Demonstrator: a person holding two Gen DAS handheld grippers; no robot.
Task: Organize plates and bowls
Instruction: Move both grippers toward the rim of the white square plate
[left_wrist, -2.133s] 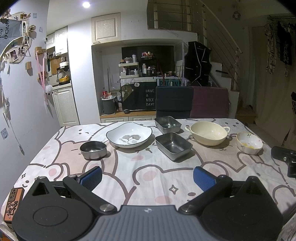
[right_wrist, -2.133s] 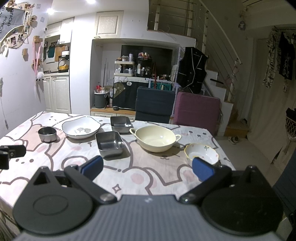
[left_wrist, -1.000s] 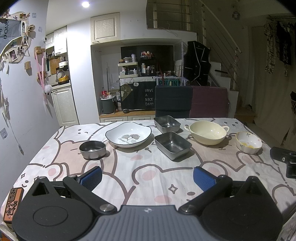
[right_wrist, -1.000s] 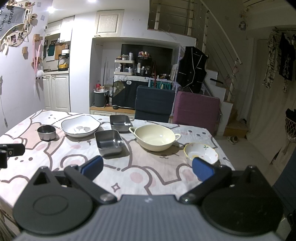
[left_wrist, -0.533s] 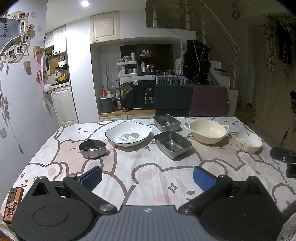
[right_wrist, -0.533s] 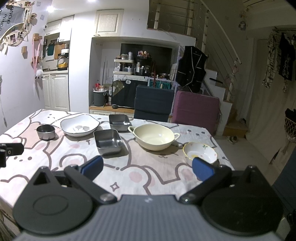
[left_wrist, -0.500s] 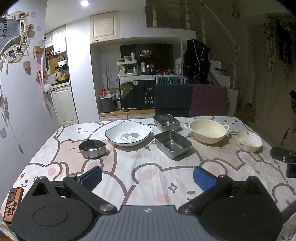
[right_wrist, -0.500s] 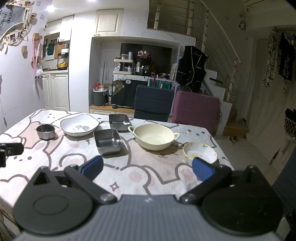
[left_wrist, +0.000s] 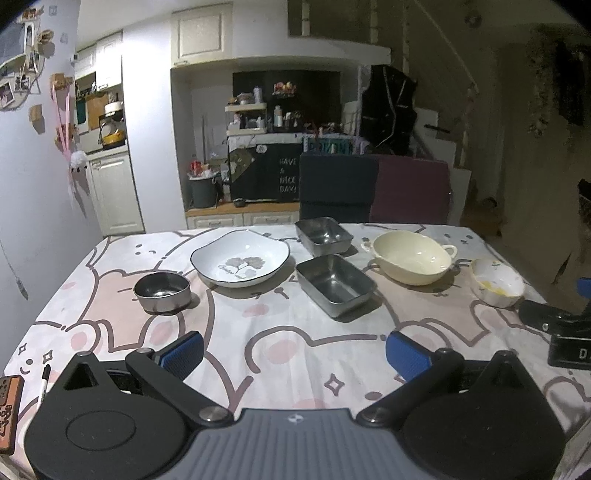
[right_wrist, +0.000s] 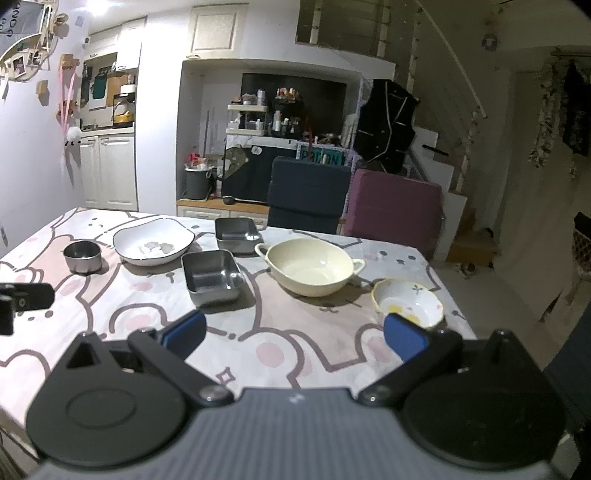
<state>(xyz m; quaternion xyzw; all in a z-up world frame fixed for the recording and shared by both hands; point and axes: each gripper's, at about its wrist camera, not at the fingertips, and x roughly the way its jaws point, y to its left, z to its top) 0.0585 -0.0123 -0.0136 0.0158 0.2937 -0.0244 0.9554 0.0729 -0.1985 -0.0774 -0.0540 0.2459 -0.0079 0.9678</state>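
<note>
Left wrist view: a table under a white cloth printed with pink bears and grey outlines (left_wrist: 266, 332) carries six dishes. Taking the larger rectangular brushed-steel tray (left_wrist: 335, 283) as the landmark: directly behind it, just beside its far edge, sits a smaller rectangular steel tray (left_wrist: 323, 235). To its left lies a wide, shallow, glossy white ceramic bowl with a thin dark rim and a grey leaf print (left_wrist: 240, 263), its outline softly squared. Further left stands a small round steel bowl with straight walls (left_wrist: 162, 291). To the tray's right is a smooth cream oval bowl with two small loop handles (left_wrist: 409, 257), and beyond that a little white ceramic bowl with a wavy yellow rim and a yellow smear inside (left_wrist: 496, 282).

The left gripper (left_wrist: 294, 352) hovers over the near cloth in front of the steel tray, its ribbed blue pads (left_wrist: 183, 352) spread wide, holding and touching nothing.

The right gripper (right_wrist: 294, 334) is likewise fully released above the cloth, right of the landmark tray (right_wrist: 211, 277); its right blue pad (right_wrist: 404, 338) overlaps the little white bowl (right_wrist: 408, 302) in the picture, but contact cannot be told. The cream bowl (right_wrist: 310, 266) sits between tray and little bowl.
</note>
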